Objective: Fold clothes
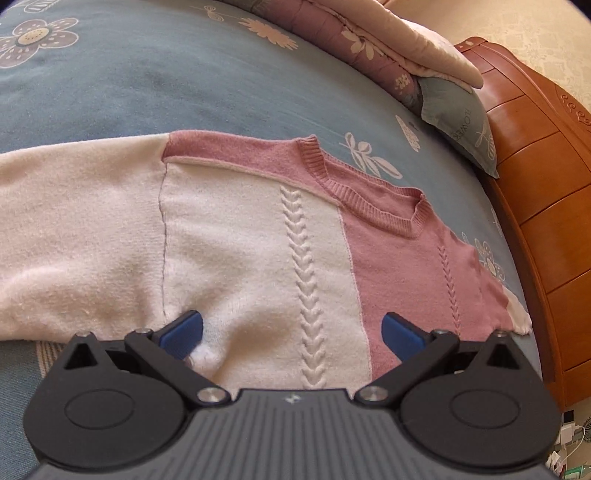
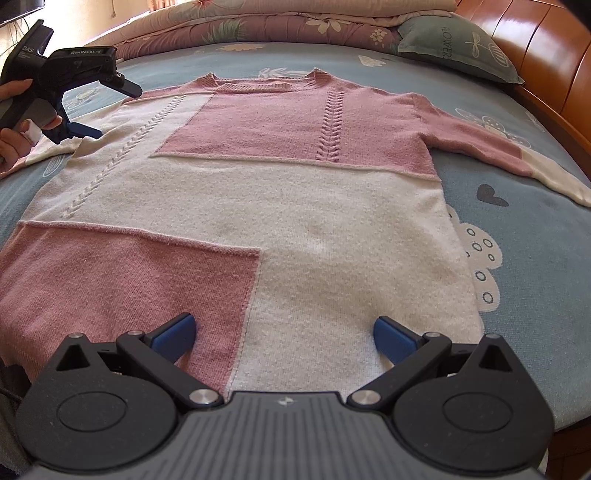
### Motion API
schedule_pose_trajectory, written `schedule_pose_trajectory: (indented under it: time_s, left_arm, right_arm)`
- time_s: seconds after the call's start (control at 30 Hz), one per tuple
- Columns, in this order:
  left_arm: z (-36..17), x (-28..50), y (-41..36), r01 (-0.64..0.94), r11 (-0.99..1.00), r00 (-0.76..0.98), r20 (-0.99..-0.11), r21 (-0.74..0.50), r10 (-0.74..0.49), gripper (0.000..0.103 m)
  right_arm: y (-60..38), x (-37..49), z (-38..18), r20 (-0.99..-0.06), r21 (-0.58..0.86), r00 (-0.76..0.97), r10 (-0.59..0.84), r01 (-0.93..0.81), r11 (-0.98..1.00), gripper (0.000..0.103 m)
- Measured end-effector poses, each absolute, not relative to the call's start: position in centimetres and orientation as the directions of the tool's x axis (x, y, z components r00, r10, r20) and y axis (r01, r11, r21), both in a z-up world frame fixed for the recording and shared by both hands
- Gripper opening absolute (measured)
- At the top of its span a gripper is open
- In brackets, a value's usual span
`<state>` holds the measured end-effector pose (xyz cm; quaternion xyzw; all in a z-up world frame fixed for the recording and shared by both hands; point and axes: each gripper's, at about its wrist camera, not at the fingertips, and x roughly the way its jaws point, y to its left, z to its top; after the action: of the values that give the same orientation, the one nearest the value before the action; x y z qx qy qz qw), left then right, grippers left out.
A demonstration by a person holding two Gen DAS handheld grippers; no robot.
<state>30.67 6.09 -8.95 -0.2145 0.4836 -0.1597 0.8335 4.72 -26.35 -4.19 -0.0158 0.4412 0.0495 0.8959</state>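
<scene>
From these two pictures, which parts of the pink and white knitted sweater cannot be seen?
- Bottom hem of the pink and white knitted sweater: right wrist view, hidden behind the right gripper.
- Left sleeve end: cut off by the frame edge in both views.
- Lower body: left wrist view, covered by the left gripper.
- Sweater's back: lies against the blue flowered bedsheet.

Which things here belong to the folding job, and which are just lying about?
Part of the job:
- sweater, spread flat on the bed
- left gripper, open over the sweater
- right gripper, open over the hem

Just lying about:
- pillow
- folded quilt
- bed sheet
- wooden headboard
</scene>
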Motion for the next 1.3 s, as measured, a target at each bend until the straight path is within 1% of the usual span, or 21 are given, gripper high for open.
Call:
schedule_pose_trajectory:
  time_s: [0.1, 0.3, 0.4, 0.5, 0.53, 0.63, 0.8, 0.9, 0.97, 1.03, 1.13, 1.17, 1.23, 1.3]
  left_arm:
    - [-9.0, 30.9, 6.5, 0.042, 0.852, 0.487, -0.734, -0.522, -0.473, 0.102]
    - [-8.8, 32.4, 3.9, 0.035, 0.919, 0.463, -0.808, -0.394, -0.364, 0.102]
    - [-8.5, 31.1, 2.8, 0.095, 0.933, 0.421, -0.835, -0.347, -0.353, 0.102]
    - [-8.3, 29.9, 3.0, 0.131, 0.935, 0.433, -0.829, -0.330, -0.354, 0.102]
    - [-8.6, 30.2, 3.4, 0.114, 0.930, 0.438, -0.823, -0.348, -0.362, 0.102]
    - [-8.8, 32.1, 3.6, 0.118, 0.937, 0.474, -0.811, -0.328, -0.343, 0.102]
    - [-8.5, 33.7, 2.3, 0.135, 0.966, 0.472, -0.843, -0.221, -0.259, 0.102]
    - [-6.9, 32.5, 2.2, 0.144, 0.974, 0.488, -0.843, -0.176, -0.225, 0.102]
    - [-5.6, 31.2, 2.7, 0.144, 0.967, 0.509, -0.823, -0.209, -0.253, 0.102]
    - [-4.7, 29.9, 3.1, 0.147, 0.945, 0.499, -0.803, -0.292, -0.326, 0.102]
    - [-5.0, 29.1, 3.3, 0.161, 0.897, 0.440, -0.784, -0.412, -0.438, 0.102]
    - [-5.5, 29.0, 3.1, 0.163, 0.887, 0.420, -0.783, -0.433, -0.459, 0.102]
    - [-6.7, 29.2, 2.9, 0.129, 0.915, 0.414, -0.818, -0.381, -0.399, 0.102]
    - [-7.6, 29.3, 3.0, 0.087, 0.949, 0.427, -0.849, -0.303, -0.310, 0.102]
  right_arm:
    - [-26.3, 4.7, -4.2, -0.791, 0.015, 0.608, 0.075, -0.102, 0.995, 0.103]
    - [-26.2, 4.6, -4.2, -0.790, 0.013, 0.610, 0.067, -0.092, 0.996, 0.103]
    - [-26.4, 4.5, -4.2, -0.793, 0.015, 0.605, 0.069, -0.094, 0.995, 0.103]
    - [-26.4, 4.5, -4.2, -0.791, 0.015, 0.608, 0.070, -0.096, 0.995, 0.103]
    - [-26.3, 4.6, -4.2, -0.791, 0.014, 0.607, 0.068, -0.094, 0.995, 0.103]
    - [-26.3, 4.6, -4.2, -0.794, 0.013, 0.605, 0.065, -0.089, 0.996, 0.103]
    - [-26.3, 4.3, -4.2, -0.791, 0.013, 0.609, 0.062, -0.084, 0.996, 0.103]
    - [-26.3, 4.3, -4.2, -0.791, 0.014, 0.609, 0.062, -0.084, 0.996, 0.103]
    - [-26.4, 4.3, -4.2, -0.790, 0.015, 0.610, 0.063, -0.084, 0.996, 0.103]
    - [-26.4, 4.3, -4.3, -0.788, 0.015, 0.613, 0.064, -0.084, 0.996, 0.103]
    - [-26.3, 4.3, -4.3, -0.785, 0.015, 0.616, 0.063, -0.084, 0.996, 0.103]
    - [-26.3, 4.3, -4.3, -0.785, 0.014, 0.617, 0.063, -0.083, 0.996, 0.103]
    - [-26.3, 4.3, -4.3, -0.786, 0.014, 0.616, 0.062, -0.082, 0.997, 0.103]
    - [-26.3, 4.3, -4.3, -0.787, 0.014, 0.614, 0.060, -0.079, 0.997, 0.103]
